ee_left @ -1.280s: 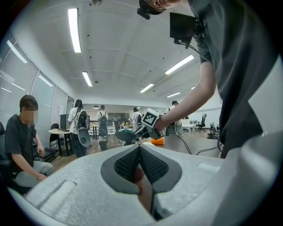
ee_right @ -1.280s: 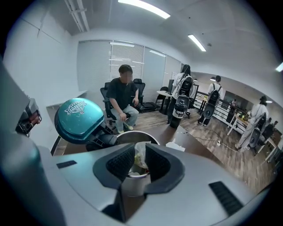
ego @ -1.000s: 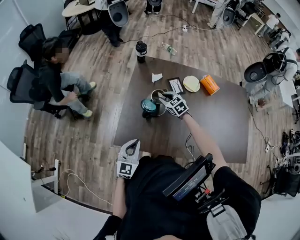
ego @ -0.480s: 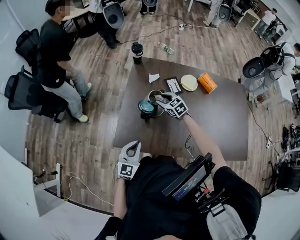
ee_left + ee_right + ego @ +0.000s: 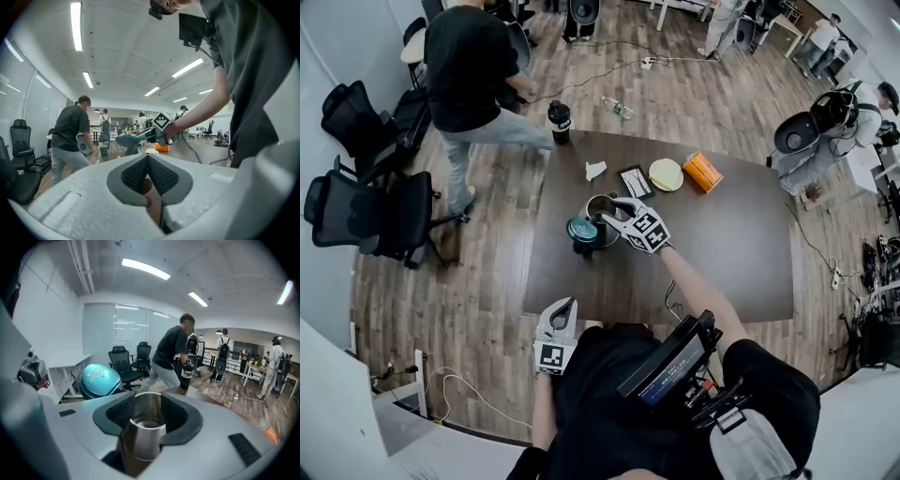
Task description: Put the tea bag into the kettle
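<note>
Dark table (image 5: 722,253) in an open office, wood floor all round. Right gripper (image 5: 613,213) is reached out over mid-table, jaws spread wide; they have just been opening. Nothing is pinched. Its own view shows only the steel kettle (image 5: 143,437) framed in the gap, upright with its mouth open. The pads seem clear of the kettle wall, though the fit looks close and contact can't be ruled out. Teal lid (image 5: 98,380) is tipped back at the kettle's left.

No view shows the tea bag: not in the jaws, not on the table by the kettle. The kettle's inside gives a dull reflection only. The bag has likely dropped in, judging by jaws let go right at the mouth. If so, the main step is done. Left to do: draw the gripper back, perhaps shut the lid.

Left gripper (image 5: 567,307) sits idle at the near table edge by the person's body, jaws pressed together, empty.

Further out on the table: white scrap (image 5: 595,170), black card (image 5: 635,180), pale disc (image 5: 666,173) and orange can (image 5: 701,172), all beyond the kettle and apart from it. Black bottle (image 5: 558,122) by the far corner. Bystander in black (image 5: 473,66) on the floor beyond.
</note>
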`<action>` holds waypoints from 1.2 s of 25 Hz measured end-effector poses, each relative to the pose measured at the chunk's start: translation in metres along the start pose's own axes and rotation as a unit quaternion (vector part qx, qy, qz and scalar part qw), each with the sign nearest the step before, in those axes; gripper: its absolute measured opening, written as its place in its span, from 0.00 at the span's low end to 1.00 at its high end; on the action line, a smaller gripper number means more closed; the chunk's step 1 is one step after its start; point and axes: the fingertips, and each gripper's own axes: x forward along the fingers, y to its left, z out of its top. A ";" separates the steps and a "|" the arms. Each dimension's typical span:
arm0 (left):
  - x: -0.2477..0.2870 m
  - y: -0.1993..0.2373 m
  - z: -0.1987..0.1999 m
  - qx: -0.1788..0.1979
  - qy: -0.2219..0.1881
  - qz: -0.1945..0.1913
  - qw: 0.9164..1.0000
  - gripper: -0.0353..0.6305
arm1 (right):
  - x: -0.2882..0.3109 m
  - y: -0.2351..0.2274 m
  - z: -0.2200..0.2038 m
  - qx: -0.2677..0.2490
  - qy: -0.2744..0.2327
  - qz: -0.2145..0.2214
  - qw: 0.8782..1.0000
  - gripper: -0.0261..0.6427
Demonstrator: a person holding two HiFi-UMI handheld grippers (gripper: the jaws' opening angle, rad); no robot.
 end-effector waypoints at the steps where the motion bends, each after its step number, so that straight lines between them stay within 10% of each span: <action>1: 0.000 -0.001 -0.002 0.000 0.001 -0.002 1.000 0.05 | -0.007 0.002 0.006 0.002 -0.020 -0.002 1.000 0.30; 11: 0.013 -0.012 -0.001 0.001 0.004 -0.044 0.999 0.05 | -0.086 0.023 0.035 0.029 -0.147 -0.048 0.988 0.16; 30: 0.045 -0.026 -0.006 0.010 0.015 -0.109 0.994 0.05 | -0.150 0.115 -0.025 0.093 -0.162 -0.070 0.980 0.05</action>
